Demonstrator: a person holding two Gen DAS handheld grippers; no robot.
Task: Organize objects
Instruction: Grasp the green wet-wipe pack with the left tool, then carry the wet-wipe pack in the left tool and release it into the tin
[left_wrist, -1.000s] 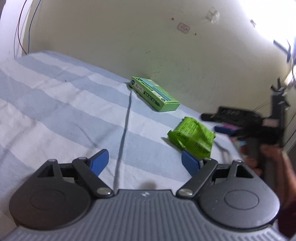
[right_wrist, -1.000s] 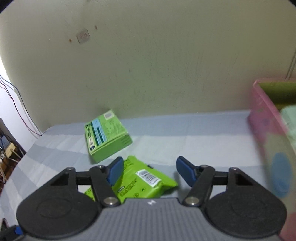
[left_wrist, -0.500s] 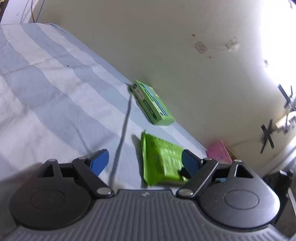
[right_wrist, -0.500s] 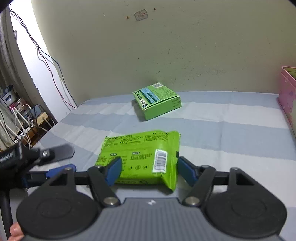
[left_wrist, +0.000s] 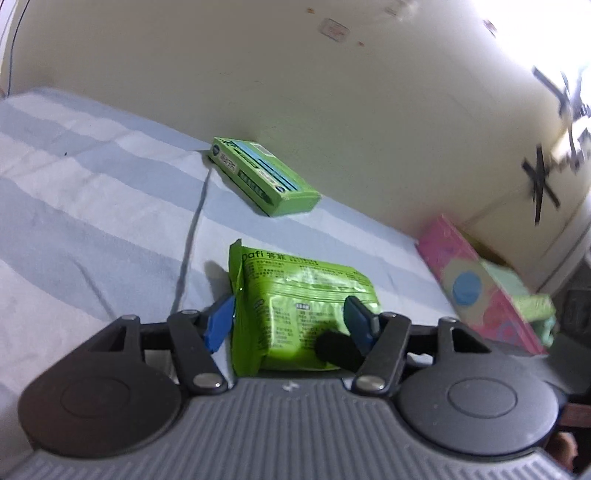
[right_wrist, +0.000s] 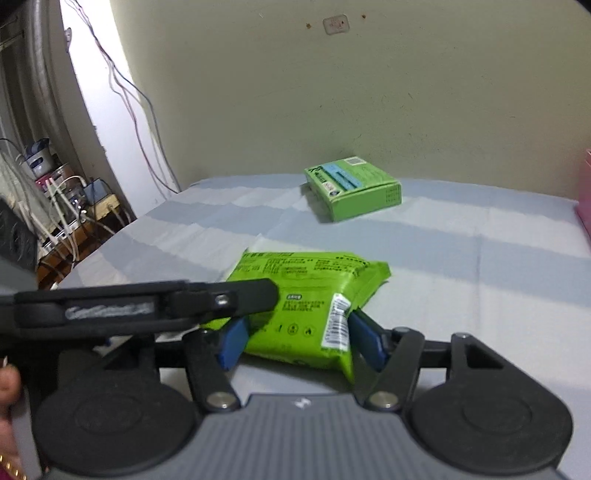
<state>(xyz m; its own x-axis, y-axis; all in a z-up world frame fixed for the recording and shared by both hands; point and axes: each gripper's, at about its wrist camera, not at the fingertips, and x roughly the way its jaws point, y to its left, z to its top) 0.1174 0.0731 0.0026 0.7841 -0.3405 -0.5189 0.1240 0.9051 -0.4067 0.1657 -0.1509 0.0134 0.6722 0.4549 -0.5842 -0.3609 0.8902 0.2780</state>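
A green pouch (left_wrist: 295, 291) lies flat on the striped bed sheet (left_wrist: 92, 206). My left gripper (left_wrist: 290, 325) straddles its near end, jaws closing, both blue pads touching the pouch. In the right wrist view the same pouch (right_wrist: 306, 291) sits between the pads of my right gripper (right_wrist: 299, 341), whose jaws are also closing and touch its two sides. One black finger (right_wrist: 240, 295) of the left gripper reaches in from the left over the pouch. A green box (left_wrist: 264, 177) lies farther back near the wall, also seen in the right wrist view (right_wrist: 354, 188).
A pink patterned box (left_wrist: 480, 295) with pale green packs inside stands at the right of the bed; its edge (right_wrist: 585, 192) shows in the right wrist view. Cables and clutter (right_wrist: 66, 206) sit beyond the bed's left edge. A hand (right_wrist: 7, 384) shows at the lower left.
The left gripper's jaws have narrowed from wide apart to the pouch's sides. The right gripper has moved in closer over the pouch, and the left gripper now reaches across it.
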